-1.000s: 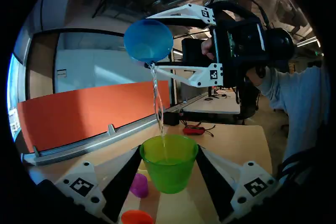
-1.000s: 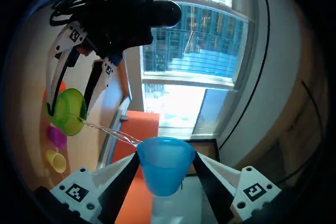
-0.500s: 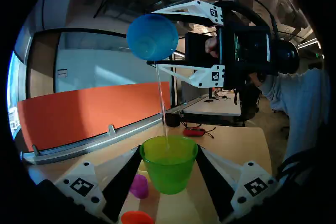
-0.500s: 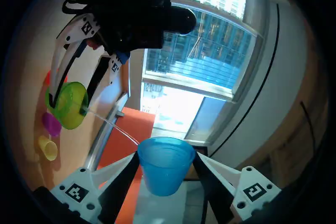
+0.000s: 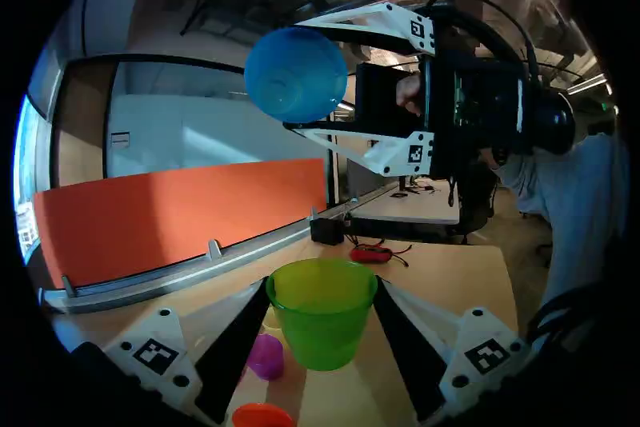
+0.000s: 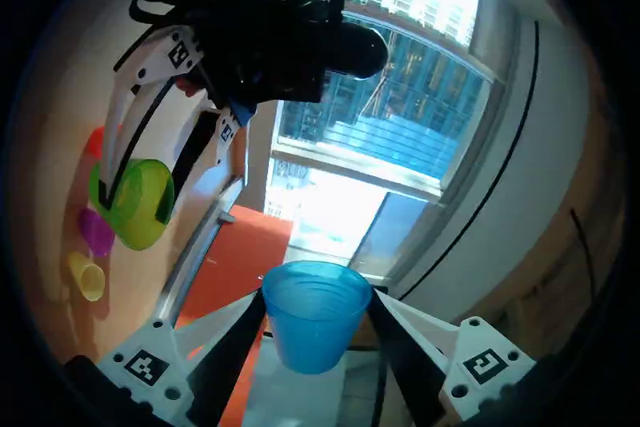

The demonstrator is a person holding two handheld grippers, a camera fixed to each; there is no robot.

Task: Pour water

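Blue cup (image 5: 294, 75) sits clenched between the fingers of your right tool (image 6: 318, 303), tipped well over with its mouth facing down toward the green cup (image 5: 322, 323). It is high above that cup, with nothing running between them. Your left tool (image 5: 322, 295) grasps the green cup upright, both fingers against its sides, over the worktop (image 5: 448, 267).

The likeliest trouble is a late drip. If you swing the blue cup aside while it is tipped, whatever clings to its rim could fall outside the green one, onto the purple cup (image 5: 266, 355), the orange cup (image 5: 260, 413) or the bare wood. Level it first.

I cannot tell how full the green cup is, so any tilt or jolt of your left hand may slop it. Both cups look thin-walled, and squeezing harder could buckle them.
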